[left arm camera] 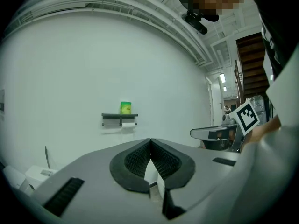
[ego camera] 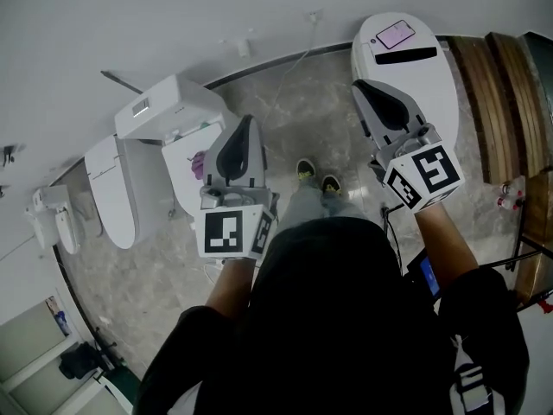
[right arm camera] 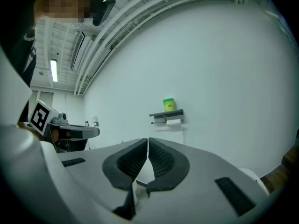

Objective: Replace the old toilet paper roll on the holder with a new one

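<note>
Grey left tongs (left arm camera: 150, 143), right tongs (right arm camera: 147, 141), closed, empty

Two toilets (ego camera: 160, 115) (ego camera: 432, 85), one wall holder (right arm camera: 167, 114), one paper roll (right arm camera: 174, 122), one green package (right arm camera: 168, 104), one left gripper (left arm camera: 150, 140), one right gripper (right arm camera: 148, 139).

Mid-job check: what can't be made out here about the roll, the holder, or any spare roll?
- Toilet paper roll: too small and distant in both gripper views to judge how much paper is left.
- Holder: how its bar releases is too small to see; it cannot be picked out in the head view.
- Green container on the holder: label too small.
- Spare roll: in no view; the person's torso hides part of the floor in the head view.
</note>
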`<action>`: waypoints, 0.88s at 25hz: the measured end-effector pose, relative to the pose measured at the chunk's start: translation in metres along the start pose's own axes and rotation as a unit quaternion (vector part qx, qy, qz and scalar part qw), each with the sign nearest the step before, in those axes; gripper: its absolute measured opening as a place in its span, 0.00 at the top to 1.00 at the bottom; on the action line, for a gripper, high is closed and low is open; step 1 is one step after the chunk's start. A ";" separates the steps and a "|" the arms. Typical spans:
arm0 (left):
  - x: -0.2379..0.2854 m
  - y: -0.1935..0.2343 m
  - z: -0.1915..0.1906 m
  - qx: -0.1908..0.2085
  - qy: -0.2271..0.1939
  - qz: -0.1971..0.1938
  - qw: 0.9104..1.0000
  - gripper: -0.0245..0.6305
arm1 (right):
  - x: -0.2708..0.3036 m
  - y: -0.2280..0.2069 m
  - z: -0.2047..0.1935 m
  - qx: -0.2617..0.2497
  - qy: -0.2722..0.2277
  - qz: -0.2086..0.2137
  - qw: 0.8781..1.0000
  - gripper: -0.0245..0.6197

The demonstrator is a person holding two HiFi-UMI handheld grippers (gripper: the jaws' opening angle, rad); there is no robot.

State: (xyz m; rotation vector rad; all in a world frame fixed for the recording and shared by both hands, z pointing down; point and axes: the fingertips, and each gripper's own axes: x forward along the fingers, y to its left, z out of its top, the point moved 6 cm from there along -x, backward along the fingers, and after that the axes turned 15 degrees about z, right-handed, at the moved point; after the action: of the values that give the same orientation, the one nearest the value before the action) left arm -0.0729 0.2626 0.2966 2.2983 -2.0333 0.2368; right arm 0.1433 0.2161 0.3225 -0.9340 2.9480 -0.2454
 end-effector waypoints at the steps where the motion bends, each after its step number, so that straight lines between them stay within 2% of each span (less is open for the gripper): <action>1: 0.002 0.000 -0.001 -0.001 0.002 -0.002 1.000 0.93 | 0.001 -0.001 0.001 0.001 -0.003 -0.001 1.000 0.93; 11: 0.039 0.011 0.006 -0.006 -0.002 -0.014 1.000 0.93 | 0.029 -0.019 0.002 0.006 0.000 -0.006 1.000 0.93; 22: 0.104 0.066 0.006 -0.023 -0.005 -0.021 1.000 0.93 | 0.112 -0.041 0.010 -0.015 0.015 -0.005 1.000 0.93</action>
State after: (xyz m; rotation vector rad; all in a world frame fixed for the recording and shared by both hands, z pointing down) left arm -0.1261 0.1511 0.3039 2.3170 -1.9712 0.1753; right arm 0.0756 0.1170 0.3202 -0.9573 2.9837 -0.2185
